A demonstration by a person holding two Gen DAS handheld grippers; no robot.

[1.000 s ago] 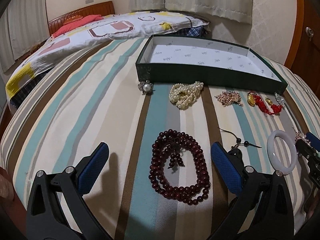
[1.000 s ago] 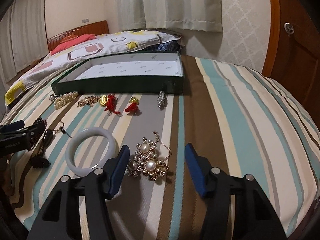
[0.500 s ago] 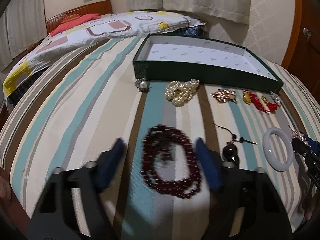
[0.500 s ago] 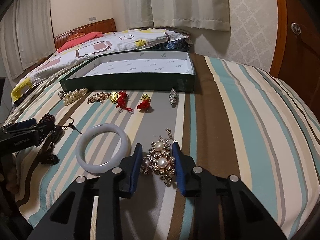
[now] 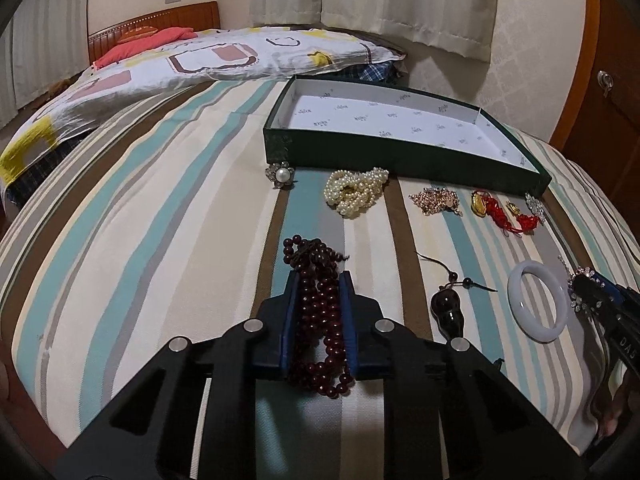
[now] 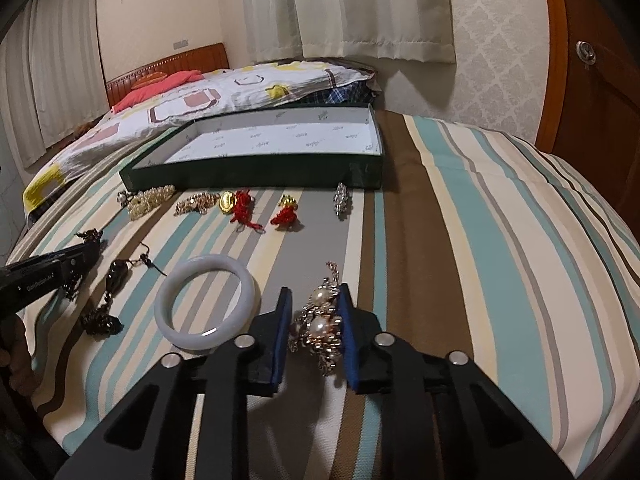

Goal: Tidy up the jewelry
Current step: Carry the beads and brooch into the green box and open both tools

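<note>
My left gripper [image 5: 319, 280] is shut on a dark red bead necklace [image 5: 320, 316] on the striped bed. My right gripper [image 6: 314, 294] is shut on a gold and pearl brooch [image 6: 322, 326]. An empty green box [image 5: 360, 152] with a white lining stands beyond, also in the right wrist view [image 6: 256, 172]. In front of it lie a pearl brooch [image 5: 282, 176], a pearl strand [image 5: 354, 192], a gold chain piece [image 5: 436, 200], red knot charms [image 5: 504, 212] and a crystal pin [image 6: 342, 200]. A white bangle [image 6: 208, 300] and a dark gourd pendant [image 5: 448, 312] lie nearer.
A patterned quilt [image 5: 200, 60] and red pillow [image 5: 152, 40] lie at the far left. Curtains [image 6: 360, 8] hang behind. A wooden door [image 6: 592, 80] stands at the right. The bed edge runs close under both grippers.
Both grippers went from open to shut: the left closed on the bead necklace, bunching it, and the right closed on the pearl brooch. Both views moved forward slightly.
</note>
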